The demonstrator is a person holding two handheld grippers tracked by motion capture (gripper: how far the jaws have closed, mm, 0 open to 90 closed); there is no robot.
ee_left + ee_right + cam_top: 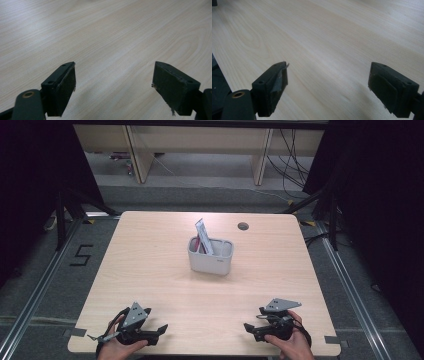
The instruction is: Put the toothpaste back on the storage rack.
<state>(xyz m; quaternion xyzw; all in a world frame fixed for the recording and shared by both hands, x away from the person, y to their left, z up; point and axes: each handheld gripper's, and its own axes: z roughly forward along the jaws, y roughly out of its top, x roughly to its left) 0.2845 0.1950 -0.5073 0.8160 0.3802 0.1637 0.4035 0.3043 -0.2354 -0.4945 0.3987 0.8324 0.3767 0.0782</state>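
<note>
The left gripper (159, 330) and the right gripper (250, 328) are held low at the near edge of the pale wood-grain table (150, 270), one at each near corner, tips turned inward toward each other. In the left gripper view the left gripper (113, 75) is seen with jaws spread wide and nothing between them but bare tabletop (112, 32). In the right gripper view the right gripper (328, 75) is likewise wide open and empty over bare wood (332, 30).

The grey rounded plastic holder (210, 262) is found ahead of both grippers, well apart from each, roughly midway between them and farther from the person. It stands upright. A flat white-and-red packet (204, 236) is seen standing in the holder's left part, its long axis near vertical, top end leaning slightly away from the right gripper's side. It rises clear above the holder's rim.

Open tabletop is noted on all sides of the holder, and between holder and grippers. A small dark round hole (243, 226) is set in the table beyond the holder, on the right gripper's side. The table's near edge lies just beneath both hands.
</note>
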